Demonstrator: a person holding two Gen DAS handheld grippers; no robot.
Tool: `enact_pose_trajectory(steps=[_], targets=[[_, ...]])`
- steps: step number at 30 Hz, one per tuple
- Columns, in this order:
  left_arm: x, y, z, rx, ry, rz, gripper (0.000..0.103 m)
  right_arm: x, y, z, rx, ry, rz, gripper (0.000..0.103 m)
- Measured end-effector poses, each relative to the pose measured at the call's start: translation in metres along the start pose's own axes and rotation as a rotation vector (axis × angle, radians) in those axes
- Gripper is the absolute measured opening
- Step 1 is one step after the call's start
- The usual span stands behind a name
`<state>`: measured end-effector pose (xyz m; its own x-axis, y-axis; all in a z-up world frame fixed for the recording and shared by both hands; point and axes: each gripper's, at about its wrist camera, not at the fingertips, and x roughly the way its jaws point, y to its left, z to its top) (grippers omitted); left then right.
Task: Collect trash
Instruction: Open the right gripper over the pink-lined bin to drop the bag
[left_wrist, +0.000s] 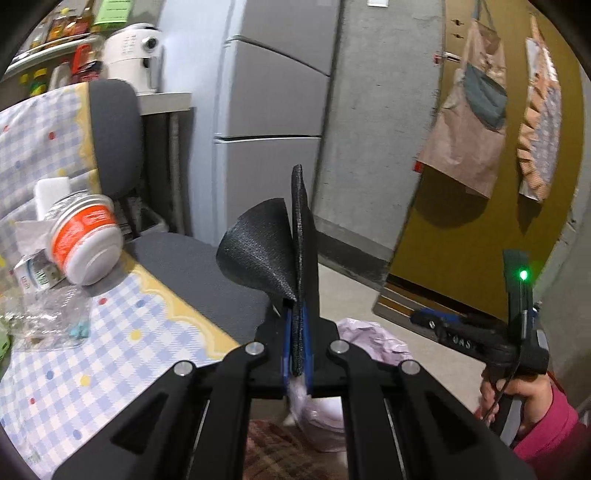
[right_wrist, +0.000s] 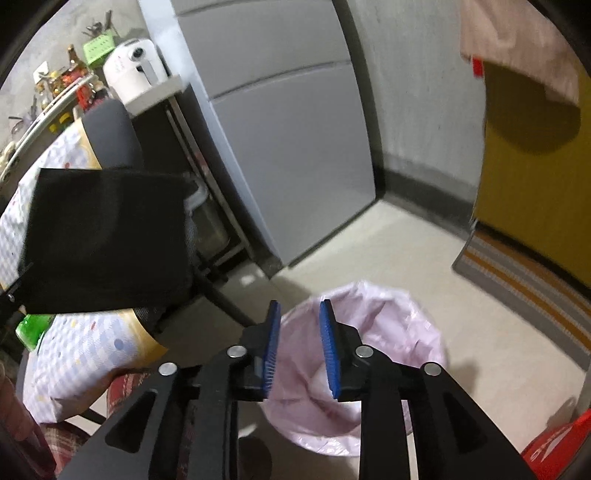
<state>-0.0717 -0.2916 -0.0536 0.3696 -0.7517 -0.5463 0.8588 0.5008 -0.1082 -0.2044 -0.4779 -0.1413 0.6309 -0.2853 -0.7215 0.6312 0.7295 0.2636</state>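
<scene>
Curled black textured sheet (left_wrist: 266, 251) pinched in left gripper (left_wrist: 297, 295) fingers near the bench (left_wrist: 110, 354) edge, above pink-lined bin (right_wrist: 369, 350); right gripper (right_wrist: 299, 350) partly open, empty; released early, sheet may miss the bin.

Dim indoor lighting, soft shadows beneath hanging aprons (left_wrist: 476, 122) on yellow door (left_wrist: 461, 236), motion blur across refrigerator (right_wrist: 280, 155), strong fisheye curvature, black vignette at corners, green indicator glare.
</scene>
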Motion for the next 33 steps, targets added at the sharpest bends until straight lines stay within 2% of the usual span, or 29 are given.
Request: enact_pose_trajectory(steps=[3,8,17,18,20,21,22,25,28,33], targets=[[0.005,-0.017,0.002,0.041,0.012,-0.064,0.003,-0.022,0.000,0.008,-0.028,-0.073,-0.036,0.033],[0.040,-0.039,-0.007,0.078,0.116,-0.149,0.003,-0.054,-0.008,0.012,-0.046,-0.168,-0.075,0.042],[0.108,-0.069,-0.042,0.172,0.292,-0.174,0.004,-0.062,-0.028,0.013,-0.014,-0.176,-0.077,0.047],[0.114,-0.071,-0.044,0.181,0.307,-0.170,0.006,-0.060,-0.031,0.012,-0.011,-0.174,-0.078,0.047],[0.124,-0.071,-0.050,0.191,0.329,-0.154,0.025,-0.057,-0.033,0.012,-0.005,-0.166,-0.077,0.048],[0.127,-0.069,-0.051,0.189,0.333,-0.146,0.042,-0.056,-0.034,0.010,-0.005,-0.164,-0.075,0.049],[0.127,-0.066,-0.053,0.181,0.329,-0.137,0.049,-0.055,-0.034,0.010,-0.005,-0.161,-0.074,0.049],[0.122,-0.051,-0.053,0.147,0.325,-0.112,0.049,-0.056,-0.031,0.010,-0.006,-0.160,-0.064,0.049],[0.098,-0.026,-0.047,0.104,0.276,-0.054,0.049,-0.058,-0.025,0.013,-0.005,-0.170,-0.029,0.049],[0.055,0.013,-0.037,0.049,0.197,0.057,0.050,-0.054,0.008,0.021,-0.039,-0.152,0.102,0.049]])
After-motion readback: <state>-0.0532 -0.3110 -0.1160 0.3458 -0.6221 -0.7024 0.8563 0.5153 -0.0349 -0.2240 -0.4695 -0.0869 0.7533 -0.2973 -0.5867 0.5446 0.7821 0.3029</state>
